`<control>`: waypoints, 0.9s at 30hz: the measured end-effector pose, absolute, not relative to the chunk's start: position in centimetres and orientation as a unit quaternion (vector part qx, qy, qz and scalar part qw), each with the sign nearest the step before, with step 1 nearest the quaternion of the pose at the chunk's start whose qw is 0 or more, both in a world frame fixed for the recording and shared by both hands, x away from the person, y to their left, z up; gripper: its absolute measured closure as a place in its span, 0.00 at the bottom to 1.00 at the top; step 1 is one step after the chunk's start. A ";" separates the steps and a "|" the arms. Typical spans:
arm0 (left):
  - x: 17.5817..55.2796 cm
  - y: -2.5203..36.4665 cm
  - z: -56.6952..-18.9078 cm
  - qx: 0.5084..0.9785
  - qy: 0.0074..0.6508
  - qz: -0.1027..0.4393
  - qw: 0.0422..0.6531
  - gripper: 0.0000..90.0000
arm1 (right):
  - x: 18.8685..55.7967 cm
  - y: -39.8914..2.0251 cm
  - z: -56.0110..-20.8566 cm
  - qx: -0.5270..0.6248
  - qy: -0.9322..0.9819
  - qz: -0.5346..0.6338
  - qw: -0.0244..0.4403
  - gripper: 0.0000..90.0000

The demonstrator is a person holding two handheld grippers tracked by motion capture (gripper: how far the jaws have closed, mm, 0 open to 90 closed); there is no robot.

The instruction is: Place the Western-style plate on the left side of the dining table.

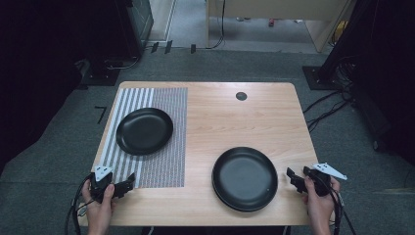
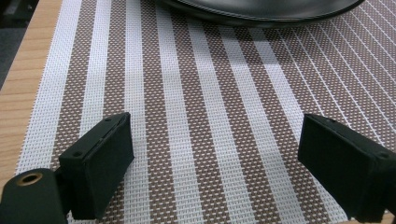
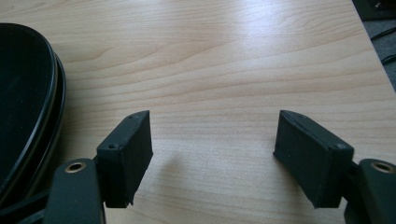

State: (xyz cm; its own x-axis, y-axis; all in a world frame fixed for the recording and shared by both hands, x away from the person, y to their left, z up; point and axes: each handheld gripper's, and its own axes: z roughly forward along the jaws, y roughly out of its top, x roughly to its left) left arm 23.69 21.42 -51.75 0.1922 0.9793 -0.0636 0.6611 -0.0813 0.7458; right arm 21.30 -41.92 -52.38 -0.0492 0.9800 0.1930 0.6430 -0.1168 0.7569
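Left tool (image 1: pixel 128 183) and right tool (image 1: pixel 293 178) spread, empty; stacked plates (image 1: pixel 244 178) between them.

I'm seeing a wooden table (image 1: pixel 215 127) on grey carpet (image 1: pixel 342 147), a black grommet (image 1: pixel 241 96) near its far edge, loose cables (image 1: pixel 323 110) on the floor (right side), and dark equipment (image 1: pixel 134 22) beyond.

Pale wood-grain tabletop (image 1: pixel 235 122) is showing a smooth, faint sheen; the woven striped placemat (image 1: pixel 166 156) is looking coarse; both black plates (image 1: pixel 144 131) (image 1: pixel 244 178) are gleaming glossy.
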 end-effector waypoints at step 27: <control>23.7 21.4 -51.8 0.699 0.586 0.237 0.333 0.11 | 21.6 -40.4 -52.5 0.631 0.661 0.306 0.268 0.25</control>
